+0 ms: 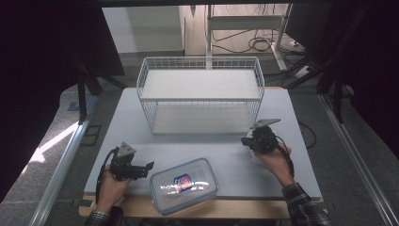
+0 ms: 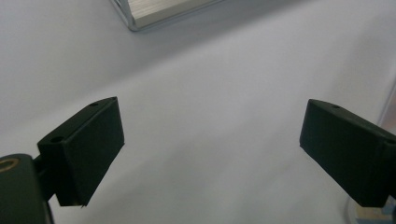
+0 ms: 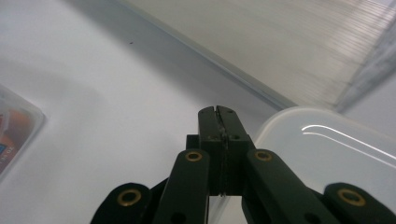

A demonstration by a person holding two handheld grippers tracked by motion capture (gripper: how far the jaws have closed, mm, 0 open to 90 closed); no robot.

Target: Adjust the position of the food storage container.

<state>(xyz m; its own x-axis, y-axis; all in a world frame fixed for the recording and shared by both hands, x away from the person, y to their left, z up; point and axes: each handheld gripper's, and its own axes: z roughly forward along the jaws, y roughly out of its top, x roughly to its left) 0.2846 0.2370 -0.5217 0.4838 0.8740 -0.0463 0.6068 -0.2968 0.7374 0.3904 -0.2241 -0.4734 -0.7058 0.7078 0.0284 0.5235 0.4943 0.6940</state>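
1. Container [image 1: 184,185], a clear lidded plastic box, is seen at the tabletop's [image 1: 131,122] near edge; it is judged light, stiff, slippery, best gripped at the rim.
2. Left tongs [image 1: 147,165] are held released beside it.
3. Right tongs [image 1: 245,141] are clenched, apparently on a translucent lid [image 3: 327,144].

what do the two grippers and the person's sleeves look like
Both are black handheld tools. The left gripper and the right gripper each carry a grey three-cornered plate on top and trail a black cable. Up close, their jaws are flat black blocks on linkage arms with brass-coloured rivets. The person wears dark plaid sleeves.
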